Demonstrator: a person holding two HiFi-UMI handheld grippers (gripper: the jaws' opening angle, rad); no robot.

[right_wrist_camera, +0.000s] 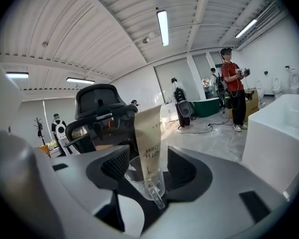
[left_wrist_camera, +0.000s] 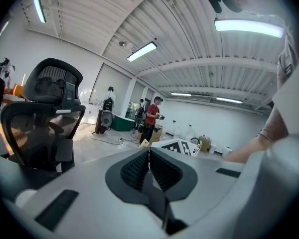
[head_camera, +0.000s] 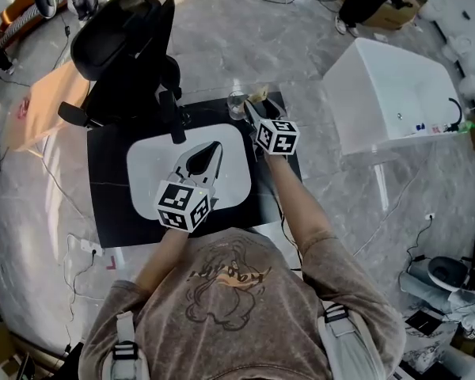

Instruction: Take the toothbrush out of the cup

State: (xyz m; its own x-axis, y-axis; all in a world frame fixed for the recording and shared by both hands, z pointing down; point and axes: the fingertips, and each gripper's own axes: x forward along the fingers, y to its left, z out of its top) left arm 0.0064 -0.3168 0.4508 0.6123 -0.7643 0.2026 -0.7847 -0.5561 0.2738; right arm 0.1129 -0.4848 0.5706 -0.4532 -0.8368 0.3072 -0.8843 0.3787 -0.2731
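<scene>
A clear glass cup [right_wrist_camera: 148,183] with a handle stands on the black mat [head_camera: 111,180], at its far edge, and shows as the cup [head_camera: 237,104] in the head view. A beige toothbrush packet [right_wrist_camera: 148,136] stands upright in it, its top the packet [head_camera: 258,96] in the head view. My right gripper [right_wrist_camera: 149,167] is open, its pads either side of the packet and cup, apart from both. From above, the right gripper [head_camera: 251,111] sits just right of the cup. My left gripper [left_wrist_camera: 149,156] is shut on nothing and hovers, as the left gripper [head_camera: 212,146], over the white board [head_camera: 146,169].
A black office chair [head_camera: 127,46] stands at the mat's far left corner, close to the cup. A white box-like unit [head_camera: 392,93] is on the right. Cables run over the grey floor. A person [right_wrist_camera: 233,86] stands far off in the room.
</scene>
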